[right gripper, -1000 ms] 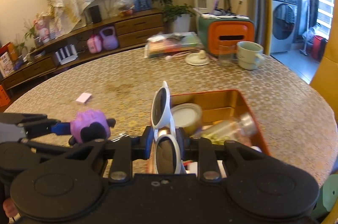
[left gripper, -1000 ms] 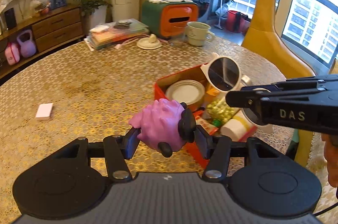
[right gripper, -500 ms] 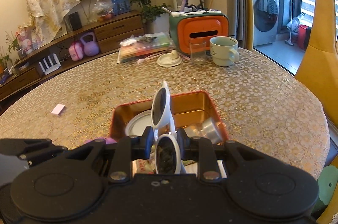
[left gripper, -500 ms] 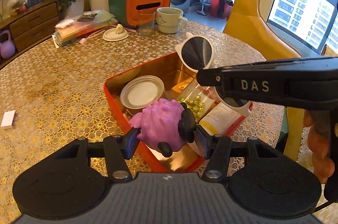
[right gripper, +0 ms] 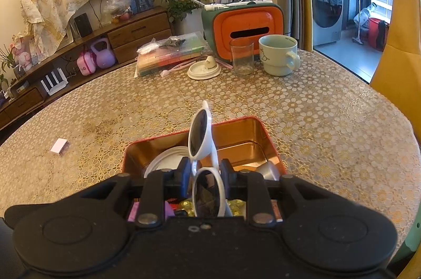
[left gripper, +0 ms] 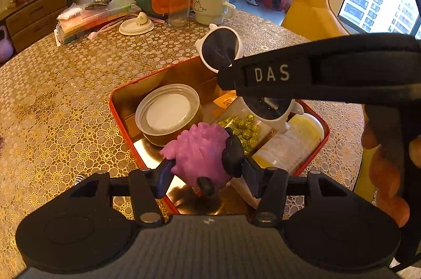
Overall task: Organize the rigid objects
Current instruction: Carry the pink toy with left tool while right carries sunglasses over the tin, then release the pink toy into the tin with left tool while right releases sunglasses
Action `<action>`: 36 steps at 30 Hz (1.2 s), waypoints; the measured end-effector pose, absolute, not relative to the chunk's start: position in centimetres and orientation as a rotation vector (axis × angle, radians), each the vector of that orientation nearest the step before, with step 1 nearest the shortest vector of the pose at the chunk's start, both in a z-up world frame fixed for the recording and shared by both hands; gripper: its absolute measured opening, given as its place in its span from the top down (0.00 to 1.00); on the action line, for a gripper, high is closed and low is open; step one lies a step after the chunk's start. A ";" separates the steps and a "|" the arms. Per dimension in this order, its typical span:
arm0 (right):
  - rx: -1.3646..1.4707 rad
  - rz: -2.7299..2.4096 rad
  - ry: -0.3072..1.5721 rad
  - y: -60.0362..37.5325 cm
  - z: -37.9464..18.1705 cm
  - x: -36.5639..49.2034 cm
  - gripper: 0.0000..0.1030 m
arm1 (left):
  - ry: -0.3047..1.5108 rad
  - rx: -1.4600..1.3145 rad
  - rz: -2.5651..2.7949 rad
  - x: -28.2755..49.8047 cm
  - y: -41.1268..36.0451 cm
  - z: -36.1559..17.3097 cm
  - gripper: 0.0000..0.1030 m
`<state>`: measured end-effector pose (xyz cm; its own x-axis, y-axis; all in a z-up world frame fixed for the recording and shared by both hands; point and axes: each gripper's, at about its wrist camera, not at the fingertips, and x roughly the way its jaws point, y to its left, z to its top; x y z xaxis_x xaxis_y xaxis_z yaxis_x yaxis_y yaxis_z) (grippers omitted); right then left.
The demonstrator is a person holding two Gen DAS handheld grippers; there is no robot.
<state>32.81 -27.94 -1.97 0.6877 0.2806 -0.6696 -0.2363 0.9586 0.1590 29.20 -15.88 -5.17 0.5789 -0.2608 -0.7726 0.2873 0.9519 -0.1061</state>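
My left gripper [left gripper: 206, 172] is shut on a purple spiky toy [left gripper: 201, 152] with black feet, held above the near corner of the red tin [left gripper: 119, 118]. My right gripper [right gripper: 205, 173] is shut on white sunglasses [right gripper: 201, 131] with dark lenses, held upright over the same tin [right gripper: 273, 147]; the sunglasses also show in the left wrist view [left gripper: 219, 48], under the right gripper's black finger [left gripper: 289, 73]. The tin holds a round metal lid [left gripper: 168, 111], gold-wrapped candies [left gripper: 243, 125] and a pale bottle [left gripper: 292, 144].
At the table's far side stand an orange-green box [right gripper: 246, 31], a glass [right gripper: 242, 56], a pale mug [right gripper: 279, 55], a small lid dish [right gripper: 204, 69] and stacked flat cases [right gripper: 171, 54]. A small white block [right gripper: 60, 146] lies left. A yellow chair [left gripper: 313, 8] is at right.
Both grippers have moved forward over the red tin with their objects still held. The toy now hangs above the tin's near corner and the sunglasses above its middle.
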 end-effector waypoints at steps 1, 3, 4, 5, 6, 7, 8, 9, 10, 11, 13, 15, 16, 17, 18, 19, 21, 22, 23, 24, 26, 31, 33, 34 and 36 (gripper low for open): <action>0.059 0.287 0.763 -27.8 -2.1 33.0 0.78 | 0.900 0.028 -0.321 29.3 -15.8 -5.3 0.47; 0.053 0.283 0.772 -27.7 -2.5 33.3 0.77 | 0.898 0.023 -0.333 29.5 -15.7 -5.4 0.47; 0.051 0.282 0.773 -27.7 -2.7 33.3 0.77 | 0.896 0.027 -0.335 29.6 -15.7 -5.4 0.47; 0.049 0.279 0.775 -27.6 -2.8 33.4 0.77 | 0.895 0.030 -0.336 29.6 -15.7 -5.4 0.47; 0.048 0.277 0.777 -27.6 -2.9 33.6 0.78 | 0.894 0.032 -0.335 29.6 -15.8 -5.4 0.46; 0.050 0.276 0.779 -27.6 -3.0 33.7 0.78 | 0.894 0.035 -0.334 29.7 -15.8 -5.5 0.46; 0.052 0.276 0.782 -27.5 -3.1 33.8 0.78 | 0.894 0.040 -0.334 29.7 -15.9 -5.5 0.46; 0.052 0.274 0.784 -27.4 -3.1 33.9 0.78 | 0.894 0.044 -0.336 29.8 -15.9 -5.5 0.45; 0.050 0.272 0.785 -27.4 -3.2 34.0 0.78 | 0.895 0.043 -0.337 29.9 -15.9 -5.5 0.45; 0.049 0.271 0.786 -27.3 -3.2 34.0 0.78 | 0.895 0.039 -0.337 29.9 -15.9 -5.4 0.45; 0.047 0.270 0.790 -27.2 -3.3 34.1 0.75 | 0.897 0.030 -0.337 30.0 -15.8 -5.4 0.45; 0.042 0.272 0.794 -27.0 -3.3 34.0 0.74 | 0.898 0.021 -0.334 30.0 -15.8 -5.4 0.45; 0.038 0.272 0.797 -27.0 -3.3 34.0 0.74 | 0.901 0.018 -0.331 30.0 -15.8 -5.3 0.44; 0.033 0.269 0.797 -27.0 -3.3 34.0 0.74 | 0.903 0.013 -0.331 30.0 -15.8 -5.3 0.41; 0.032 0.270 0.796 -27.0 -3.3 33.9 0.73 | 0.903 0.008 -0.335 29.9 -15.8 -5.2 0.40; 0.033 0.270 0.796 -27.0 -3.2 33.8 0.73 | 0.906 0.001 -0.340 29.9 -15.7 -5.2 0.40; 0.035 0.270 0.792 -27.1 -3.0 33.5 0.73 | 0.902 -0.008 -0.347 29.6 -15.6 -5.1 0.38; 0.036 0.272 0.789 -27.1 -2.9 33.4 0.72 | 0.899 -0.008 -0.349 29.5 -15.6 -5.1 0.37; 0.037 0.276 0.787 -27.2 -2.8 33.2 0.72 | 0.895 -0.008 -0.352 29.3 -15.5 -5.0 0.37; 0.037 0.280 0.785 -27.2 -2.6 33.0 0.71 | 0.892 -0.011 -0.355 29.2 -15.5 -5.0 0.37; 0.037 0.290 0.781 -27.2 -2.3 32.7 0.70 | 0.885 -0.022 -0.357 28.9 -15.2 -4.7 0.37; 0.026 0.305 0.772 -27.1 -1.6 31.5 0.65 | 0.866 -0.058 -0.365 28.1 -14.3 -3.8 0.35; 0.028 0.310 0.766 -27.1 -1.4 31.0 0.63 | 0.857 -0.058 -0.363 27.7 -14.0 -3.4 0.35; 0.031 0.313 0.765 -27.1 -1.2 30.7 0.63 | 0.852 -0.057 -0.362 27.4 -13.8 -3.2 0.35; 0.031 0.318 0.761 -27.1 -0.9 30.2 0.61 | 0.843 -0.061 -0.362 27.0 -13.4 -2.9 0.35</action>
